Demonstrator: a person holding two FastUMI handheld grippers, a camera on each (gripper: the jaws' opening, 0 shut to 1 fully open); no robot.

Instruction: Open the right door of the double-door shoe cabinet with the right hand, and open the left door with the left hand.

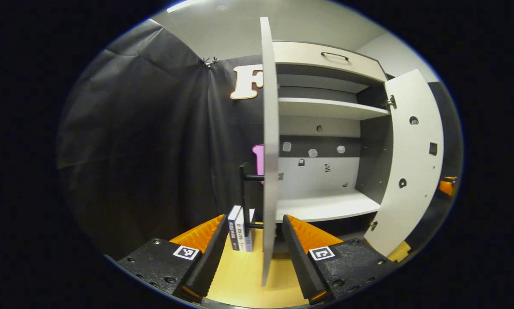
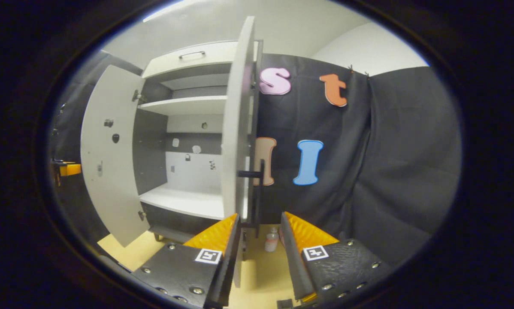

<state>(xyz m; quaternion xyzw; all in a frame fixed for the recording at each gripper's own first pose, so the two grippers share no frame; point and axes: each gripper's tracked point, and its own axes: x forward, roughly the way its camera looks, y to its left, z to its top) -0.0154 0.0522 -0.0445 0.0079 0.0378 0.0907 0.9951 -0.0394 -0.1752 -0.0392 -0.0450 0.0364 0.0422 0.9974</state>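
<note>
The white shoe cabinet (image 1: 330, 108) stands with both doors swung out. In the left gripper view the left door (image 1: 270, 128) is edge-on straight ahead, its black bar handle (image 1: 243, 193) on the outer face. My left gripper (image 1: 255, 219) is open, fingers either side of that door edge and handle without pressing. The right door (image 1: 413, 163) stands wide at the right. In the right gripper view the right door (image 2: 236, 128) is edge-on, its black handle (image 2: 257, 189) between the spread fingers of my open right gripper (image 2: 259, 214). The left door (image 2: 107, 163) stands open at the left.
Bare shelves (image 2: 184, 105) show inside the cabinet, a drawer with a handle (image 1: 334, 56) above. Books (image 1: 240, 234) stand on the wooden floor (image 1: 240, 274) behind the left door. A small bottle (image 2: 272, 240) stands on the floor by the right door. Black cloth walls close both sides.
</note>
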